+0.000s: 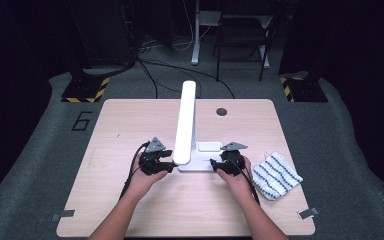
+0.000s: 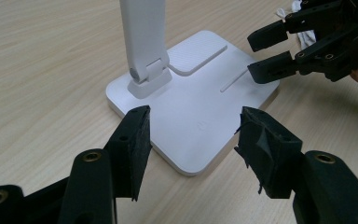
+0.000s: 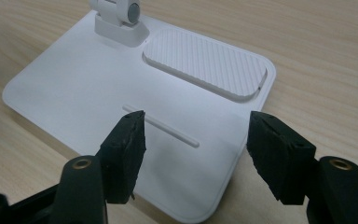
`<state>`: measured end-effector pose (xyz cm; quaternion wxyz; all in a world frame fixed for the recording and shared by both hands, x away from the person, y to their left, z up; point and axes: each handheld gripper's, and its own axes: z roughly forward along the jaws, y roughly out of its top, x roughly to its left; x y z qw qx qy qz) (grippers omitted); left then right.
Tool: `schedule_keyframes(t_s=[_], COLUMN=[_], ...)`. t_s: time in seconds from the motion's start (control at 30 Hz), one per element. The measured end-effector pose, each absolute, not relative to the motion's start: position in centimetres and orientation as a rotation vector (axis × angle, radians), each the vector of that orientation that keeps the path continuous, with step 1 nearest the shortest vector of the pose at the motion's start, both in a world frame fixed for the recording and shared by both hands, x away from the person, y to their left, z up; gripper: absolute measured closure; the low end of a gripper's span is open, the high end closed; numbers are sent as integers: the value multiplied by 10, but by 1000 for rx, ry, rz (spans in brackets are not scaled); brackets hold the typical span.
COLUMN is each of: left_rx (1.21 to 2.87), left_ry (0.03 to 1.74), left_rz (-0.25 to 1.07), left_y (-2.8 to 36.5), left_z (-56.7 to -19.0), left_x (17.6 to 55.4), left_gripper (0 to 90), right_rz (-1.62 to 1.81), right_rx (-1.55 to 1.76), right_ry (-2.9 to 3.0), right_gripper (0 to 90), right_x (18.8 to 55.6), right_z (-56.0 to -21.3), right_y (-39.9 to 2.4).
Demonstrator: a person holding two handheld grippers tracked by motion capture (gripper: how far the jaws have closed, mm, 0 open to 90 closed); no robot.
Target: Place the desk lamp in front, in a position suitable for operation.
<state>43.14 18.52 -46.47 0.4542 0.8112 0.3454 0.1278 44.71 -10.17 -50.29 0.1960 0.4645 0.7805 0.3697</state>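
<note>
Both tools (image 1: 187,165) flanking lamp base (image 1: 196,164), open.

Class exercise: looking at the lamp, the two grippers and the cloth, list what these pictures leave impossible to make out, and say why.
- Lamp head's underside: high view, faces down.
- Lamp arm's top: left gripper view, cut off by edge.
- Base marking: left gripper view, too faint.
- Striped cloth underside: high view, hidden by its folds.

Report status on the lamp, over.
Left gripper and right gripper open, flanking lamp base. Lamp arm upright. Striped cloth off right, clear.
</note>
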Motion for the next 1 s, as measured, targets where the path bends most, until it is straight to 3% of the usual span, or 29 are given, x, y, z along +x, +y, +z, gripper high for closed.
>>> schedule_keyframes(t_s=[1.0], left_rx=[1970], left_ry=[852], left_rz=[322], left_y=[192], left_z=[-456], left_x=[432], left_gripper=[426], right_rz=[967], right_rx=[1409], right_ry=[2186], right_gripper=[268], right_x=[476], right_z=[-507], right_y=[-90])
